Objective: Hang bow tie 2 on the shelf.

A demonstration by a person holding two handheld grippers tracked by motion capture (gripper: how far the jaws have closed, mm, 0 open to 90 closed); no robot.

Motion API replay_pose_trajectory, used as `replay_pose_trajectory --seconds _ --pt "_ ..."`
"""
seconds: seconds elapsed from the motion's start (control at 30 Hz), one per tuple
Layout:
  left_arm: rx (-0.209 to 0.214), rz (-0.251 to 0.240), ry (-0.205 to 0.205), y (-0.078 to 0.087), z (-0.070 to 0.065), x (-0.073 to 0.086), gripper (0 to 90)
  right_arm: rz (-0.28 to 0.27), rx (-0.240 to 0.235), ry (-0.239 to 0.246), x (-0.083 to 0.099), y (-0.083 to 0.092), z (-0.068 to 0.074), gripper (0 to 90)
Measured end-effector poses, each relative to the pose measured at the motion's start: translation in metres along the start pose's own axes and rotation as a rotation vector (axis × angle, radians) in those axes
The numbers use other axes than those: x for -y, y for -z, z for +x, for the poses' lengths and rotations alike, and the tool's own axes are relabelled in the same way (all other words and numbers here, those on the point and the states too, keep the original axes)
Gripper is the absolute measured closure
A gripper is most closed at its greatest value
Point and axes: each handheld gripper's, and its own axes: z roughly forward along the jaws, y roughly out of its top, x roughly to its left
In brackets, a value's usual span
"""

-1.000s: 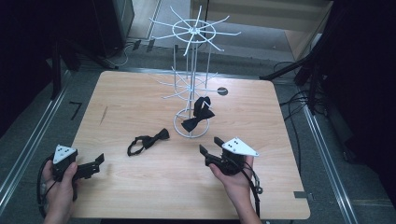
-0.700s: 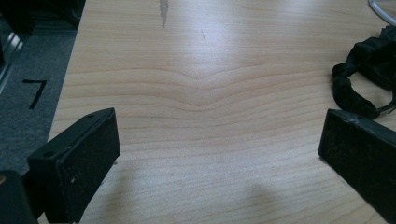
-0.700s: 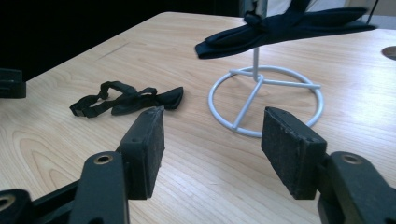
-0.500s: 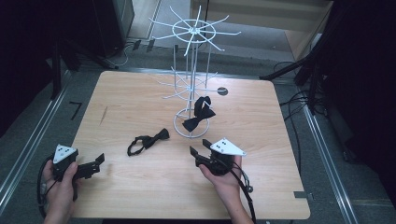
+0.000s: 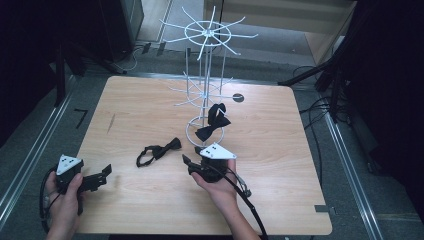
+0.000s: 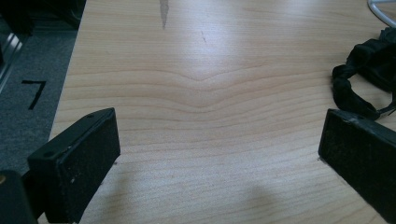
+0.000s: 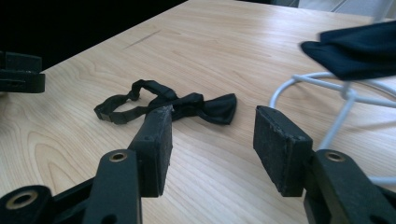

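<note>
Here, right gripper (image 7: 210,140) narrowing, empty, near bow tie (image 7: 187,106); left gripper (image 6: 219,163) spread.

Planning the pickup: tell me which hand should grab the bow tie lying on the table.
Right. The right tongs sit just short of the bow tie, facing it, jaws apart with nothing between. The left tongs are farther off.

Light wooden table (image 5: 150,100), grey floor (image 5: 30,145), dark surroundings
</note>
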Motion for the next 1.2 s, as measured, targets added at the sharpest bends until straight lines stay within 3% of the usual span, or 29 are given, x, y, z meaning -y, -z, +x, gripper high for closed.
replay_pose_trajectory --seconds 0.77,1.2 --pt "0.005 0.005 -0.003 0.000 0.000 0.000 0.0 0.065 -0.008 0.059 -0.010 -0.063 0.015 51.1" --pt "0.007 0.001 -0.005 0.000 0.001 0.000 0.0 0.084 -0.010 0.049 -0.019 -0.090 0.020 53.1"
